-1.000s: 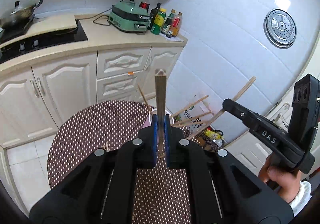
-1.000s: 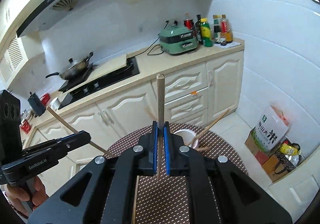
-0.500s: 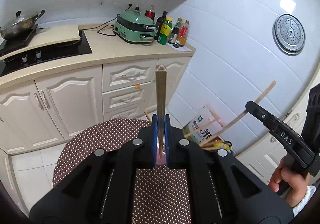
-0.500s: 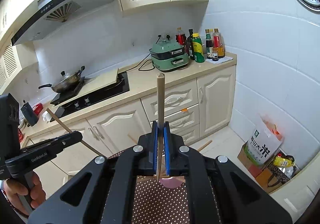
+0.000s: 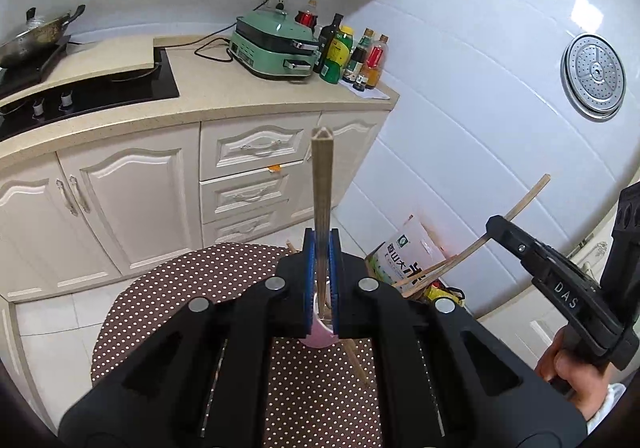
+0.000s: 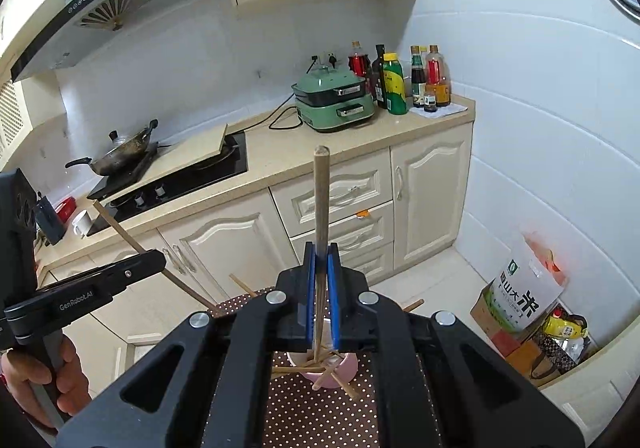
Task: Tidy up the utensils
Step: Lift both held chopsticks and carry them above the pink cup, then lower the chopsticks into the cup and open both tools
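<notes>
both grippers are pinching one chopstick each. left gripper is clamping a brown wooden chopstick with a three-sided end, standing up between its blue pads; right gripper is clamping a brown round-tipped wooden chopstick the same way. each stick is pointing up and away from its camera.

progress, as a judgement: partway. a small pale pink cup is sitting on the brown polka-dot round table, right under both jaws, and several thin wooden chopsticks are already leaning in it, splayed at loose angles. two more, the held ones, are waiting to go in. at least one loose stick is lying on the table beside the cup; whether others are left outside cannot be told, since the gripper bodies are hiding most of the tabletop.

cup contents: chopsticks only, as far as is showing.
</notes>
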The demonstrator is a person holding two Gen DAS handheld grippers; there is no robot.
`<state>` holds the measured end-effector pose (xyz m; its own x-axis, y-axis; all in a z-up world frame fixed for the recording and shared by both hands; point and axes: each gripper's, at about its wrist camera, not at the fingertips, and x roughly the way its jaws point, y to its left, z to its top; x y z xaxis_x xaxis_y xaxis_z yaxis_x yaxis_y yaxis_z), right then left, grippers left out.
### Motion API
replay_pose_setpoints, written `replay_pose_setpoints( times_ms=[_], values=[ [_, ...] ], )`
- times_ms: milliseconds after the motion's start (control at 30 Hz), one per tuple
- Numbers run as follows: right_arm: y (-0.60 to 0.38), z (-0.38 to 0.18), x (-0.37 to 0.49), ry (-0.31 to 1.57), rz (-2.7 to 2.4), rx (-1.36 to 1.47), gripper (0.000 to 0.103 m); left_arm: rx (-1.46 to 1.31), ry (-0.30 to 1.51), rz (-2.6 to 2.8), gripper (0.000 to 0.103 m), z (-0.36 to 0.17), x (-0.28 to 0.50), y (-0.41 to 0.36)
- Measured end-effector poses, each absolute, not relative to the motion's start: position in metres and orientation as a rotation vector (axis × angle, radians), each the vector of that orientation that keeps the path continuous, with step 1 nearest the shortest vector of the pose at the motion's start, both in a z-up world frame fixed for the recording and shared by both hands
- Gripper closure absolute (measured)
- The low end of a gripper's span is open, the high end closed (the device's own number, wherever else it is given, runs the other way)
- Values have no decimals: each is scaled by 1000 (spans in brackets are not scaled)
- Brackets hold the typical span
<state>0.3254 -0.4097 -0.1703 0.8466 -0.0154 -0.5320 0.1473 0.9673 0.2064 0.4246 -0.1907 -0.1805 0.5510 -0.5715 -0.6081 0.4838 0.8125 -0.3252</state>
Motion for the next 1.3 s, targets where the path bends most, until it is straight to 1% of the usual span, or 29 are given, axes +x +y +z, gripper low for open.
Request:
replay_pose_setpoints(
  times_ms=[567,1300],
  values=[
    [-405,-197,339,647,-52,246,98,-71,874,-662,97,-220,430,-217],
    [-382,-243,353,794,-21,153,98,13,996,-639,96,-263,422,-239]
  ],
)
